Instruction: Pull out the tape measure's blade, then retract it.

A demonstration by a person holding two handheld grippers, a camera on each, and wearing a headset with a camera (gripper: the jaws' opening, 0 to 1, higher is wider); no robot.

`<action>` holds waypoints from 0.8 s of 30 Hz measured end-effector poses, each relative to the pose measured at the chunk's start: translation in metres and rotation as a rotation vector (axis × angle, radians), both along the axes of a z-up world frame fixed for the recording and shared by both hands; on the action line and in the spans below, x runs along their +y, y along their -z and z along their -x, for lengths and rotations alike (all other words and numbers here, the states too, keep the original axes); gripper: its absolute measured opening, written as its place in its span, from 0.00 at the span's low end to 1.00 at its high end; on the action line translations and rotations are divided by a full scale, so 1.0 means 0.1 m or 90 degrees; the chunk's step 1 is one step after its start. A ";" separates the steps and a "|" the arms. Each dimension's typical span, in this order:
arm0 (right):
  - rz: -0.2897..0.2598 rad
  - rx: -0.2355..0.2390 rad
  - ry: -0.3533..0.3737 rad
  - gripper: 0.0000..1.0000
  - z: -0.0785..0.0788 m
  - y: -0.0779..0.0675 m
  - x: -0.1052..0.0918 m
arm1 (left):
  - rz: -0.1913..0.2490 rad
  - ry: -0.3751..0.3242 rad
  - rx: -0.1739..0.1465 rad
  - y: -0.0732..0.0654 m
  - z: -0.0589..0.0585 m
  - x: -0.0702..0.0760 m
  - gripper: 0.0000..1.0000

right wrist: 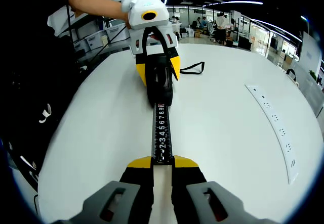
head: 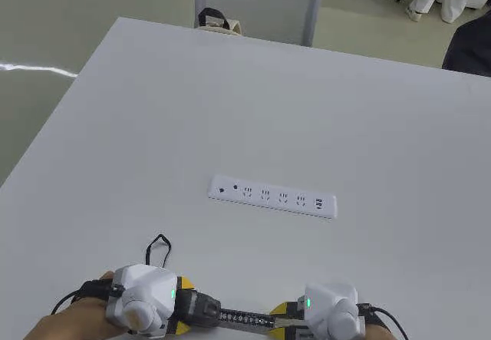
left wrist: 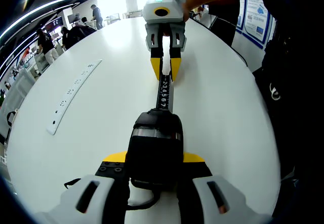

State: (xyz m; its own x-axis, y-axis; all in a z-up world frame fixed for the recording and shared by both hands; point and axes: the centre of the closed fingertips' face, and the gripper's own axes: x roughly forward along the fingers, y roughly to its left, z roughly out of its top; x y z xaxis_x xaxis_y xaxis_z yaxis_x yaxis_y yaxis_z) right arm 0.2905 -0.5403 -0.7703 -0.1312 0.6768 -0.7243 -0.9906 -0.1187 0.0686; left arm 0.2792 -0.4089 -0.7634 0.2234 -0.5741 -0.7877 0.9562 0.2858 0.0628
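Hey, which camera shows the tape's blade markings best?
The right gripper view: the blade runs straight up the middle, numerals large and readable. The left gripper view shows a shorter stretch beyond the case. The head view shows a thin dark strip.

- Head view: bright, even overhead light; table [head: 307, 110] shadows faint; glare streak on floor [head: 31, 68] at 9 o'clock.
- Left gripper view: table washed out toward 12 o'clock; sheen on tape measure [left wrist: 152, 133]; edges bowed.
- Right gripper view: ceiling strips [right wrist: 238, 2] glow at 1 o'clock; blade [right wrist: 162, 138] numerals crisp; person [right wrist: 45, 82] dark at 9 o'clock.
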 end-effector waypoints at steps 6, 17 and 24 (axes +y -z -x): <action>0.004 0.004 0.001 0.10 -0.01 0.00 -0.07 | -0.001 0.000 0.000 0.01 0.00 0.01 0.32; 0.010 -0.001 0.001 0.10 -0.03 0.01 -0.20 | -0.003 -0.001 0.000 0.00 0.00 -0.01 0.32; 0.016 -0.003 0.003 0.10 -0.04 0.01 -0.30 | -0.005 -0.002 0.000 0.01 -0.01 -0.01 0.32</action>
State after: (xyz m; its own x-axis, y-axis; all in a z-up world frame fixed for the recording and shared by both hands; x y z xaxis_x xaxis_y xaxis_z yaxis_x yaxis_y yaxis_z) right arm 0.2946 -0.5699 -0.7709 -0.1249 0.6588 -0.7419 -0.9914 -0.1121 0.0674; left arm 0.2797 -0.4094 -0.7645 0.2246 -0.5675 -0.7921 0.9553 0.2885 0.0642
